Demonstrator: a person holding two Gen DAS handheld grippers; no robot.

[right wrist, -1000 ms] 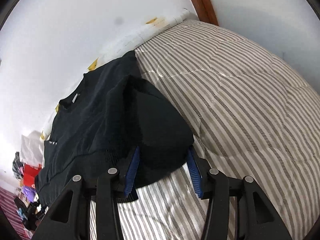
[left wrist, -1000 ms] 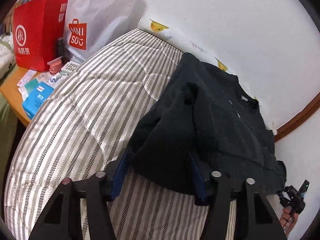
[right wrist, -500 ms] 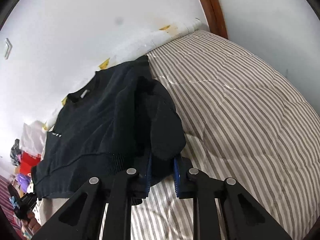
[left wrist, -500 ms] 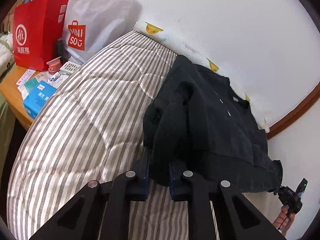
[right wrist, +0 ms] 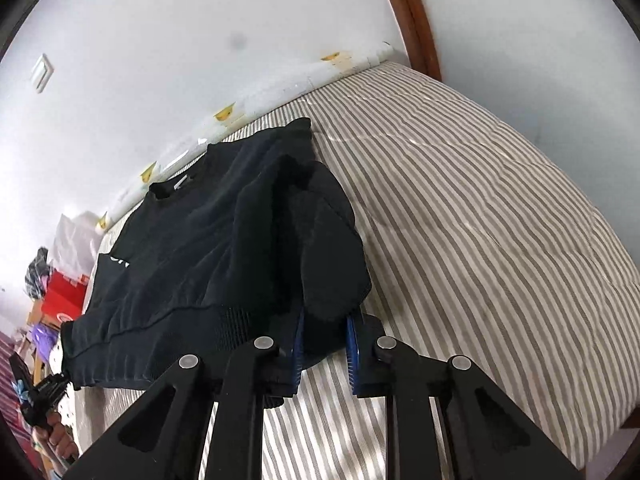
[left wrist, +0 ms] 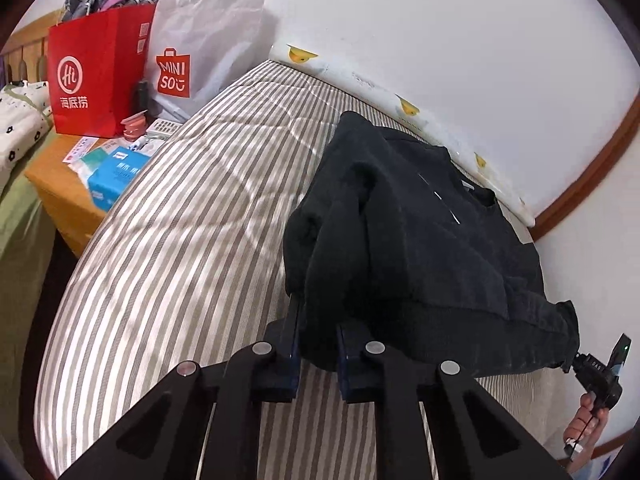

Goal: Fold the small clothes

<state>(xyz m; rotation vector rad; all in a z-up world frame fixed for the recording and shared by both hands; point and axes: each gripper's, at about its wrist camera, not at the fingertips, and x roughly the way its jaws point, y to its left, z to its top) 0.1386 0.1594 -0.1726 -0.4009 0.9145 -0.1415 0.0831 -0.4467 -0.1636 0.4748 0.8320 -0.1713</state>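
In the left wrist view, the left gripper (left wrist: pixel 316 344) is clenched on a bunch of dark cloth at the near corner of the black sweater (left wrist: pixel 420 236), which lies on the striped bed (left wrist: pixel 180 240) and fills the middle and the 3 o'clock part of the picture. The hem corner at 4 o'clock is held by the right gripper (left wrist: pixel 576 364), small in this view, with a hand (left wrist: pixel 584 428) below it. I judge that the folding is only at its beginning: both lower corners are grasped and lifted a little, but the body is not yet laid over itself, and the neckline at 2 o'clock is still flat near the wall. I count one sweater, one red paper bag (left wrist: pixel 96 76) and one white shopping bag (left wrist: pixel 208 52) at 10 to 11 o'clock, and one blue box (left wrist: pixel 116 176) on the tabletop (left wrist: pixel 60 188) at 9 o'clock. In the right wrist view, the right gripper (right wrist: pixel 325 340) is also clenched on a fold of the same sweater (right wrist: pixel 208 248), which spreads from the center toward 9 o'clock. The left gripper (right wrist: pixel 48 396) is seen at 8 o'clock on the other hem corner. So there are two grippers and one garment; no finished folded piece is visible. What is left is to carry the hem toward the neckline and then to fold the sides.
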